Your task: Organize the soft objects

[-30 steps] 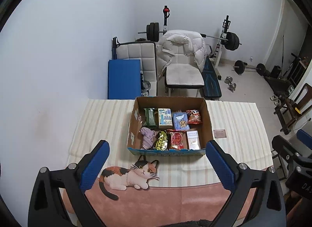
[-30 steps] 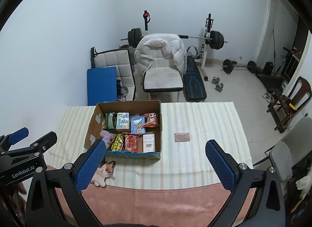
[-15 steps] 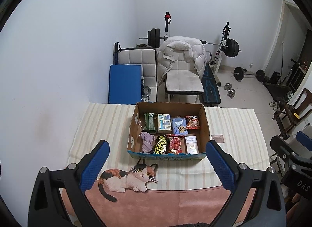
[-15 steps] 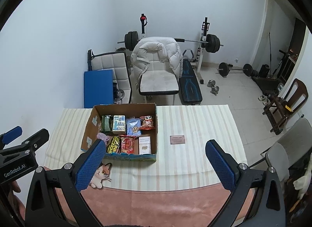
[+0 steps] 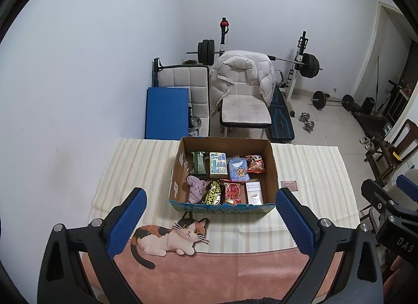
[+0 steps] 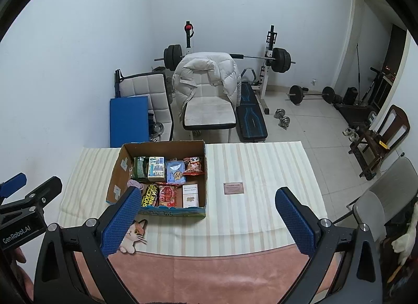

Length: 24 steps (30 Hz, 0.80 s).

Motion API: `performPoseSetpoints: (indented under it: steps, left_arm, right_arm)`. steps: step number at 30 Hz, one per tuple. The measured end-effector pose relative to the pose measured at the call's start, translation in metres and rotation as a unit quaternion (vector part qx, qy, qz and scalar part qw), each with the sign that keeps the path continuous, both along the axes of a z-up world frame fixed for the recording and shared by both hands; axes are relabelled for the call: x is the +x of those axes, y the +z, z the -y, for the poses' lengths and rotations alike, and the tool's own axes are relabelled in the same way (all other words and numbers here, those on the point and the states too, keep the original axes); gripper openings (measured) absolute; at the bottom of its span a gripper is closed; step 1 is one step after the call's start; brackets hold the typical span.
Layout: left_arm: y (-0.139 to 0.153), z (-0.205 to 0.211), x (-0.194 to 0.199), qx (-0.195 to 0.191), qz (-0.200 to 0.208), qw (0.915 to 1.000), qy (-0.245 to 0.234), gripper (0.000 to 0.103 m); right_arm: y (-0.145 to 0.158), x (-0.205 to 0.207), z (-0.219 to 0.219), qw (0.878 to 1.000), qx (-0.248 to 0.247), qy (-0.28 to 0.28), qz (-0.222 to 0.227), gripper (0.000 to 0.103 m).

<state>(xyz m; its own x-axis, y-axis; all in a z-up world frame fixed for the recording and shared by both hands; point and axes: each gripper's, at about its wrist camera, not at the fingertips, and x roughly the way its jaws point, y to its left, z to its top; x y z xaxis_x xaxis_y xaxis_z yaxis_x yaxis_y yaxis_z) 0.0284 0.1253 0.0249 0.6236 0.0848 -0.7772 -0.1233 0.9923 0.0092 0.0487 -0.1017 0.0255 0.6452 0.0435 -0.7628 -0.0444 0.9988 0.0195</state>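
Striped table (image 5: 313, 173) holds a packed cardboard box (image 5: 222, 207) at frame centre; left gripper (image 5: 210, 207) and right gripper (image 6: 206, 207) gape apart, empty.

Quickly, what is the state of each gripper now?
Left gripper: open, holding nothing.
Right gripper: open, holding nothing.

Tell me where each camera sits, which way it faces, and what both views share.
Left wrist: on the left gripper, above the table's near edge, facing the cardboard box; its open blue fingers frame the view, right gripper at the right edge.
Right wrist: on the right gripper, further right, facing the same way; open fingers, left gripper at the left edge.
Shared: box, cat picture, pink card, white chair.
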Motion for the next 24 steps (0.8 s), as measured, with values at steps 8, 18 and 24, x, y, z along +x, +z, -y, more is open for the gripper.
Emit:
performPoseSetpoints:
  steps: [8,18,24]
  left_arm:
    - [0.001,0.004,-0.003,-0.001,0.001,1.0,-0.001,0.101]
    - [0.0,0.013,-0.006,-0.001,-0.002,1.0,-0.007,0.101]
    - [-0.001,0.016,-0.007,-0.002,-0.003,1.0,-0.008,0.101]
  right_arm:
    - [0.002,-0.002,0.003,1.0,-0.002,-0.002,0.002,0.103]
    - [0.004,-0.008,0.012,1.0,0.0,-0.008,0.001,0.103]
    - [0.002,-0.009,0.012,1.0,0.001,-0.014,-0.002,0.103]
